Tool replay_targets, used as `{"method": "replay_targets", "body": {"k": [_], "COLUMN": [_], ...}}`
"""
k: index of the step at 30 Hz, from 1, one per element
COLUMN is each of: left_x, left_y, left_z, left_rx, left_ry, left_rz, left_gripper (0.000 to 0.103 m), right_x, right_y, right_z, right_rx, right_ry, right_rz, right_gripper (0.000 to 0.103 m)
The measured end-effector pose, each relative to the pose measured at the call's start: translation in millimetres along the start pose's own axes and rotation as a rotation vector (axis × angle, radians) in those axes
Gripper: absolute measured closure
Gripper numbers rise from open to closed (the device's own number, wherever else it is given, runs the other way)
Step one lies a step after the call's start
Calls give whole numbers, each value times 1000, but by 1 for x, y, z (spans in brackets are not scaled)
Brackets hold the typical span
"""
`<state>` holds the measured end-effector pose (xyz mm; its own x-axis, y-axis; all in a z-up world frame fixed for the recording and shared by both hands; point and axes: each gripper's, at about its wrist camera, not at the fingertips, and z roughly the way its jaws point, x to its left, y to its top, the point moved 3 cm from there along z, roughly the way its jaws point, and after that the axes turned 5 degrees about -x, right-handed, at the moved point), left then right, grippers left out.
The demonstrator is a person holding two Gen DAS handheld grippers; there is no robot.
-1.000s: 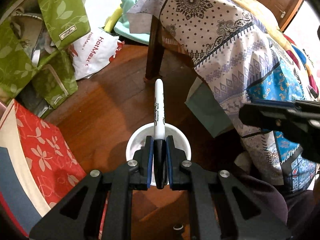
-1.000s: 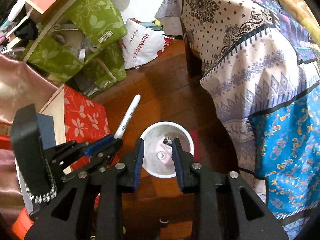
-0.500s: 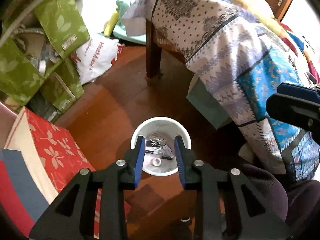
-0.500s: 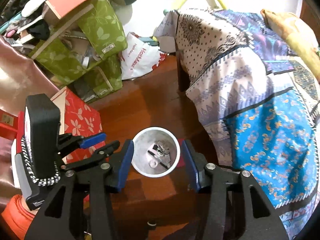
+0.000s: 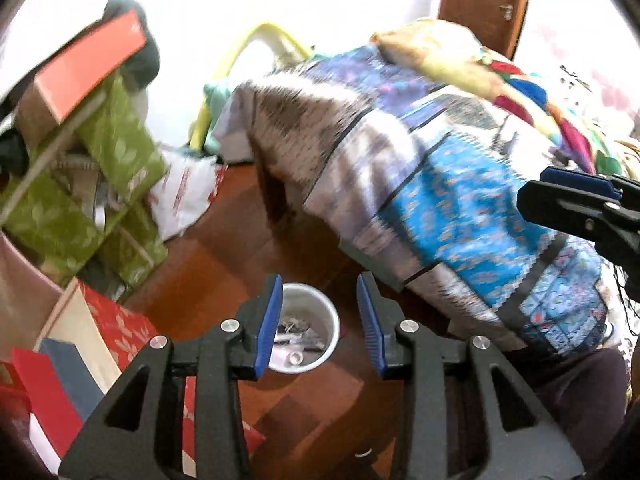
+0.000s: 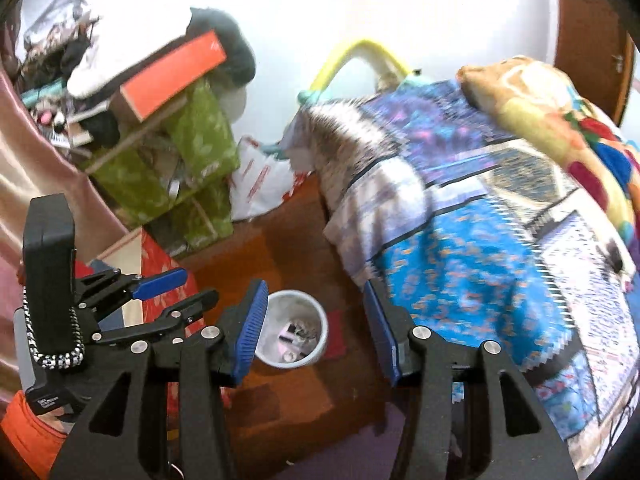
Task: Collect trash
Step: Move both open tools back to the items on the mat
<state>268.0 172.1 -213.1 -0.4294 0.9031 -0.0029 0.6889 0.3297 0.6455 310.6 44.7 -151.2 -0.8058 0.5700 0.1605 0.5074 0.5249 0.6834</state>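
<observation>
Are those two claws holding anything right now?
No. The left claw and the right claw are both open and empty, above the white bin on the floor.

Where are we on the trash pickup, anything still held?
Done: the white bin on the floor already holds several small scraps. In hand: nothing; left claw and right claw are both open and empty above it. Left: no loose trash is identifiable in these blurred views.

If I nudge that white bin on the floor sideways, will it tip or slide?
The white bin looks light: small, thin-walled, holding only scattered scraps. On the smooth wooden floor it would probably slide. It looks about as tall as wide, so a push at the rim might tip it; push low.
</observation>
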Motion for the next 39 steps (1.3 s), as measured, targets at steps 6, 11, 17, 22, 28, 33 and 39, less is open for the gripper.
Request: {"method": "replay_targets", "body": {"k": [6, 11, 17, 22, 28, 33, 39], "left_x": [-61, -122, -201, -265, -322, -362, -398], "left_y": [31, 54, 75, 87, 97, 103, 109], "left_z": [-31, -32, -17, 4, 31, 62, 105], "left_rx": [-90, -118, -121, -110, -77, -54, 6], "left_ry": [-51, -126, -206, -266, -326, -355, -381], "left_rz": [81, 128, 219, 299, 343, 377, 400], "left_gripper": [54, 53, 53, 53, 53, 53, 53], "right_x": [-42, -91, -159, -221, -285, -324, -364], "right_y": [-1, -7, -25, -46, -66, -78, -84], "right_z": [-54, -91, -126, -140, -145, -140, -120], "right_rx": [-92, -147, -167, -153, -122, -102, -74], "right_ry": [-67, -149, -270, -362, -433, -468, -461], "right_rz": [49, 99, 163, 240, 332, 369, 391], "right_gripper": [56, 54, 54, 54, 54, 54, 54]}}
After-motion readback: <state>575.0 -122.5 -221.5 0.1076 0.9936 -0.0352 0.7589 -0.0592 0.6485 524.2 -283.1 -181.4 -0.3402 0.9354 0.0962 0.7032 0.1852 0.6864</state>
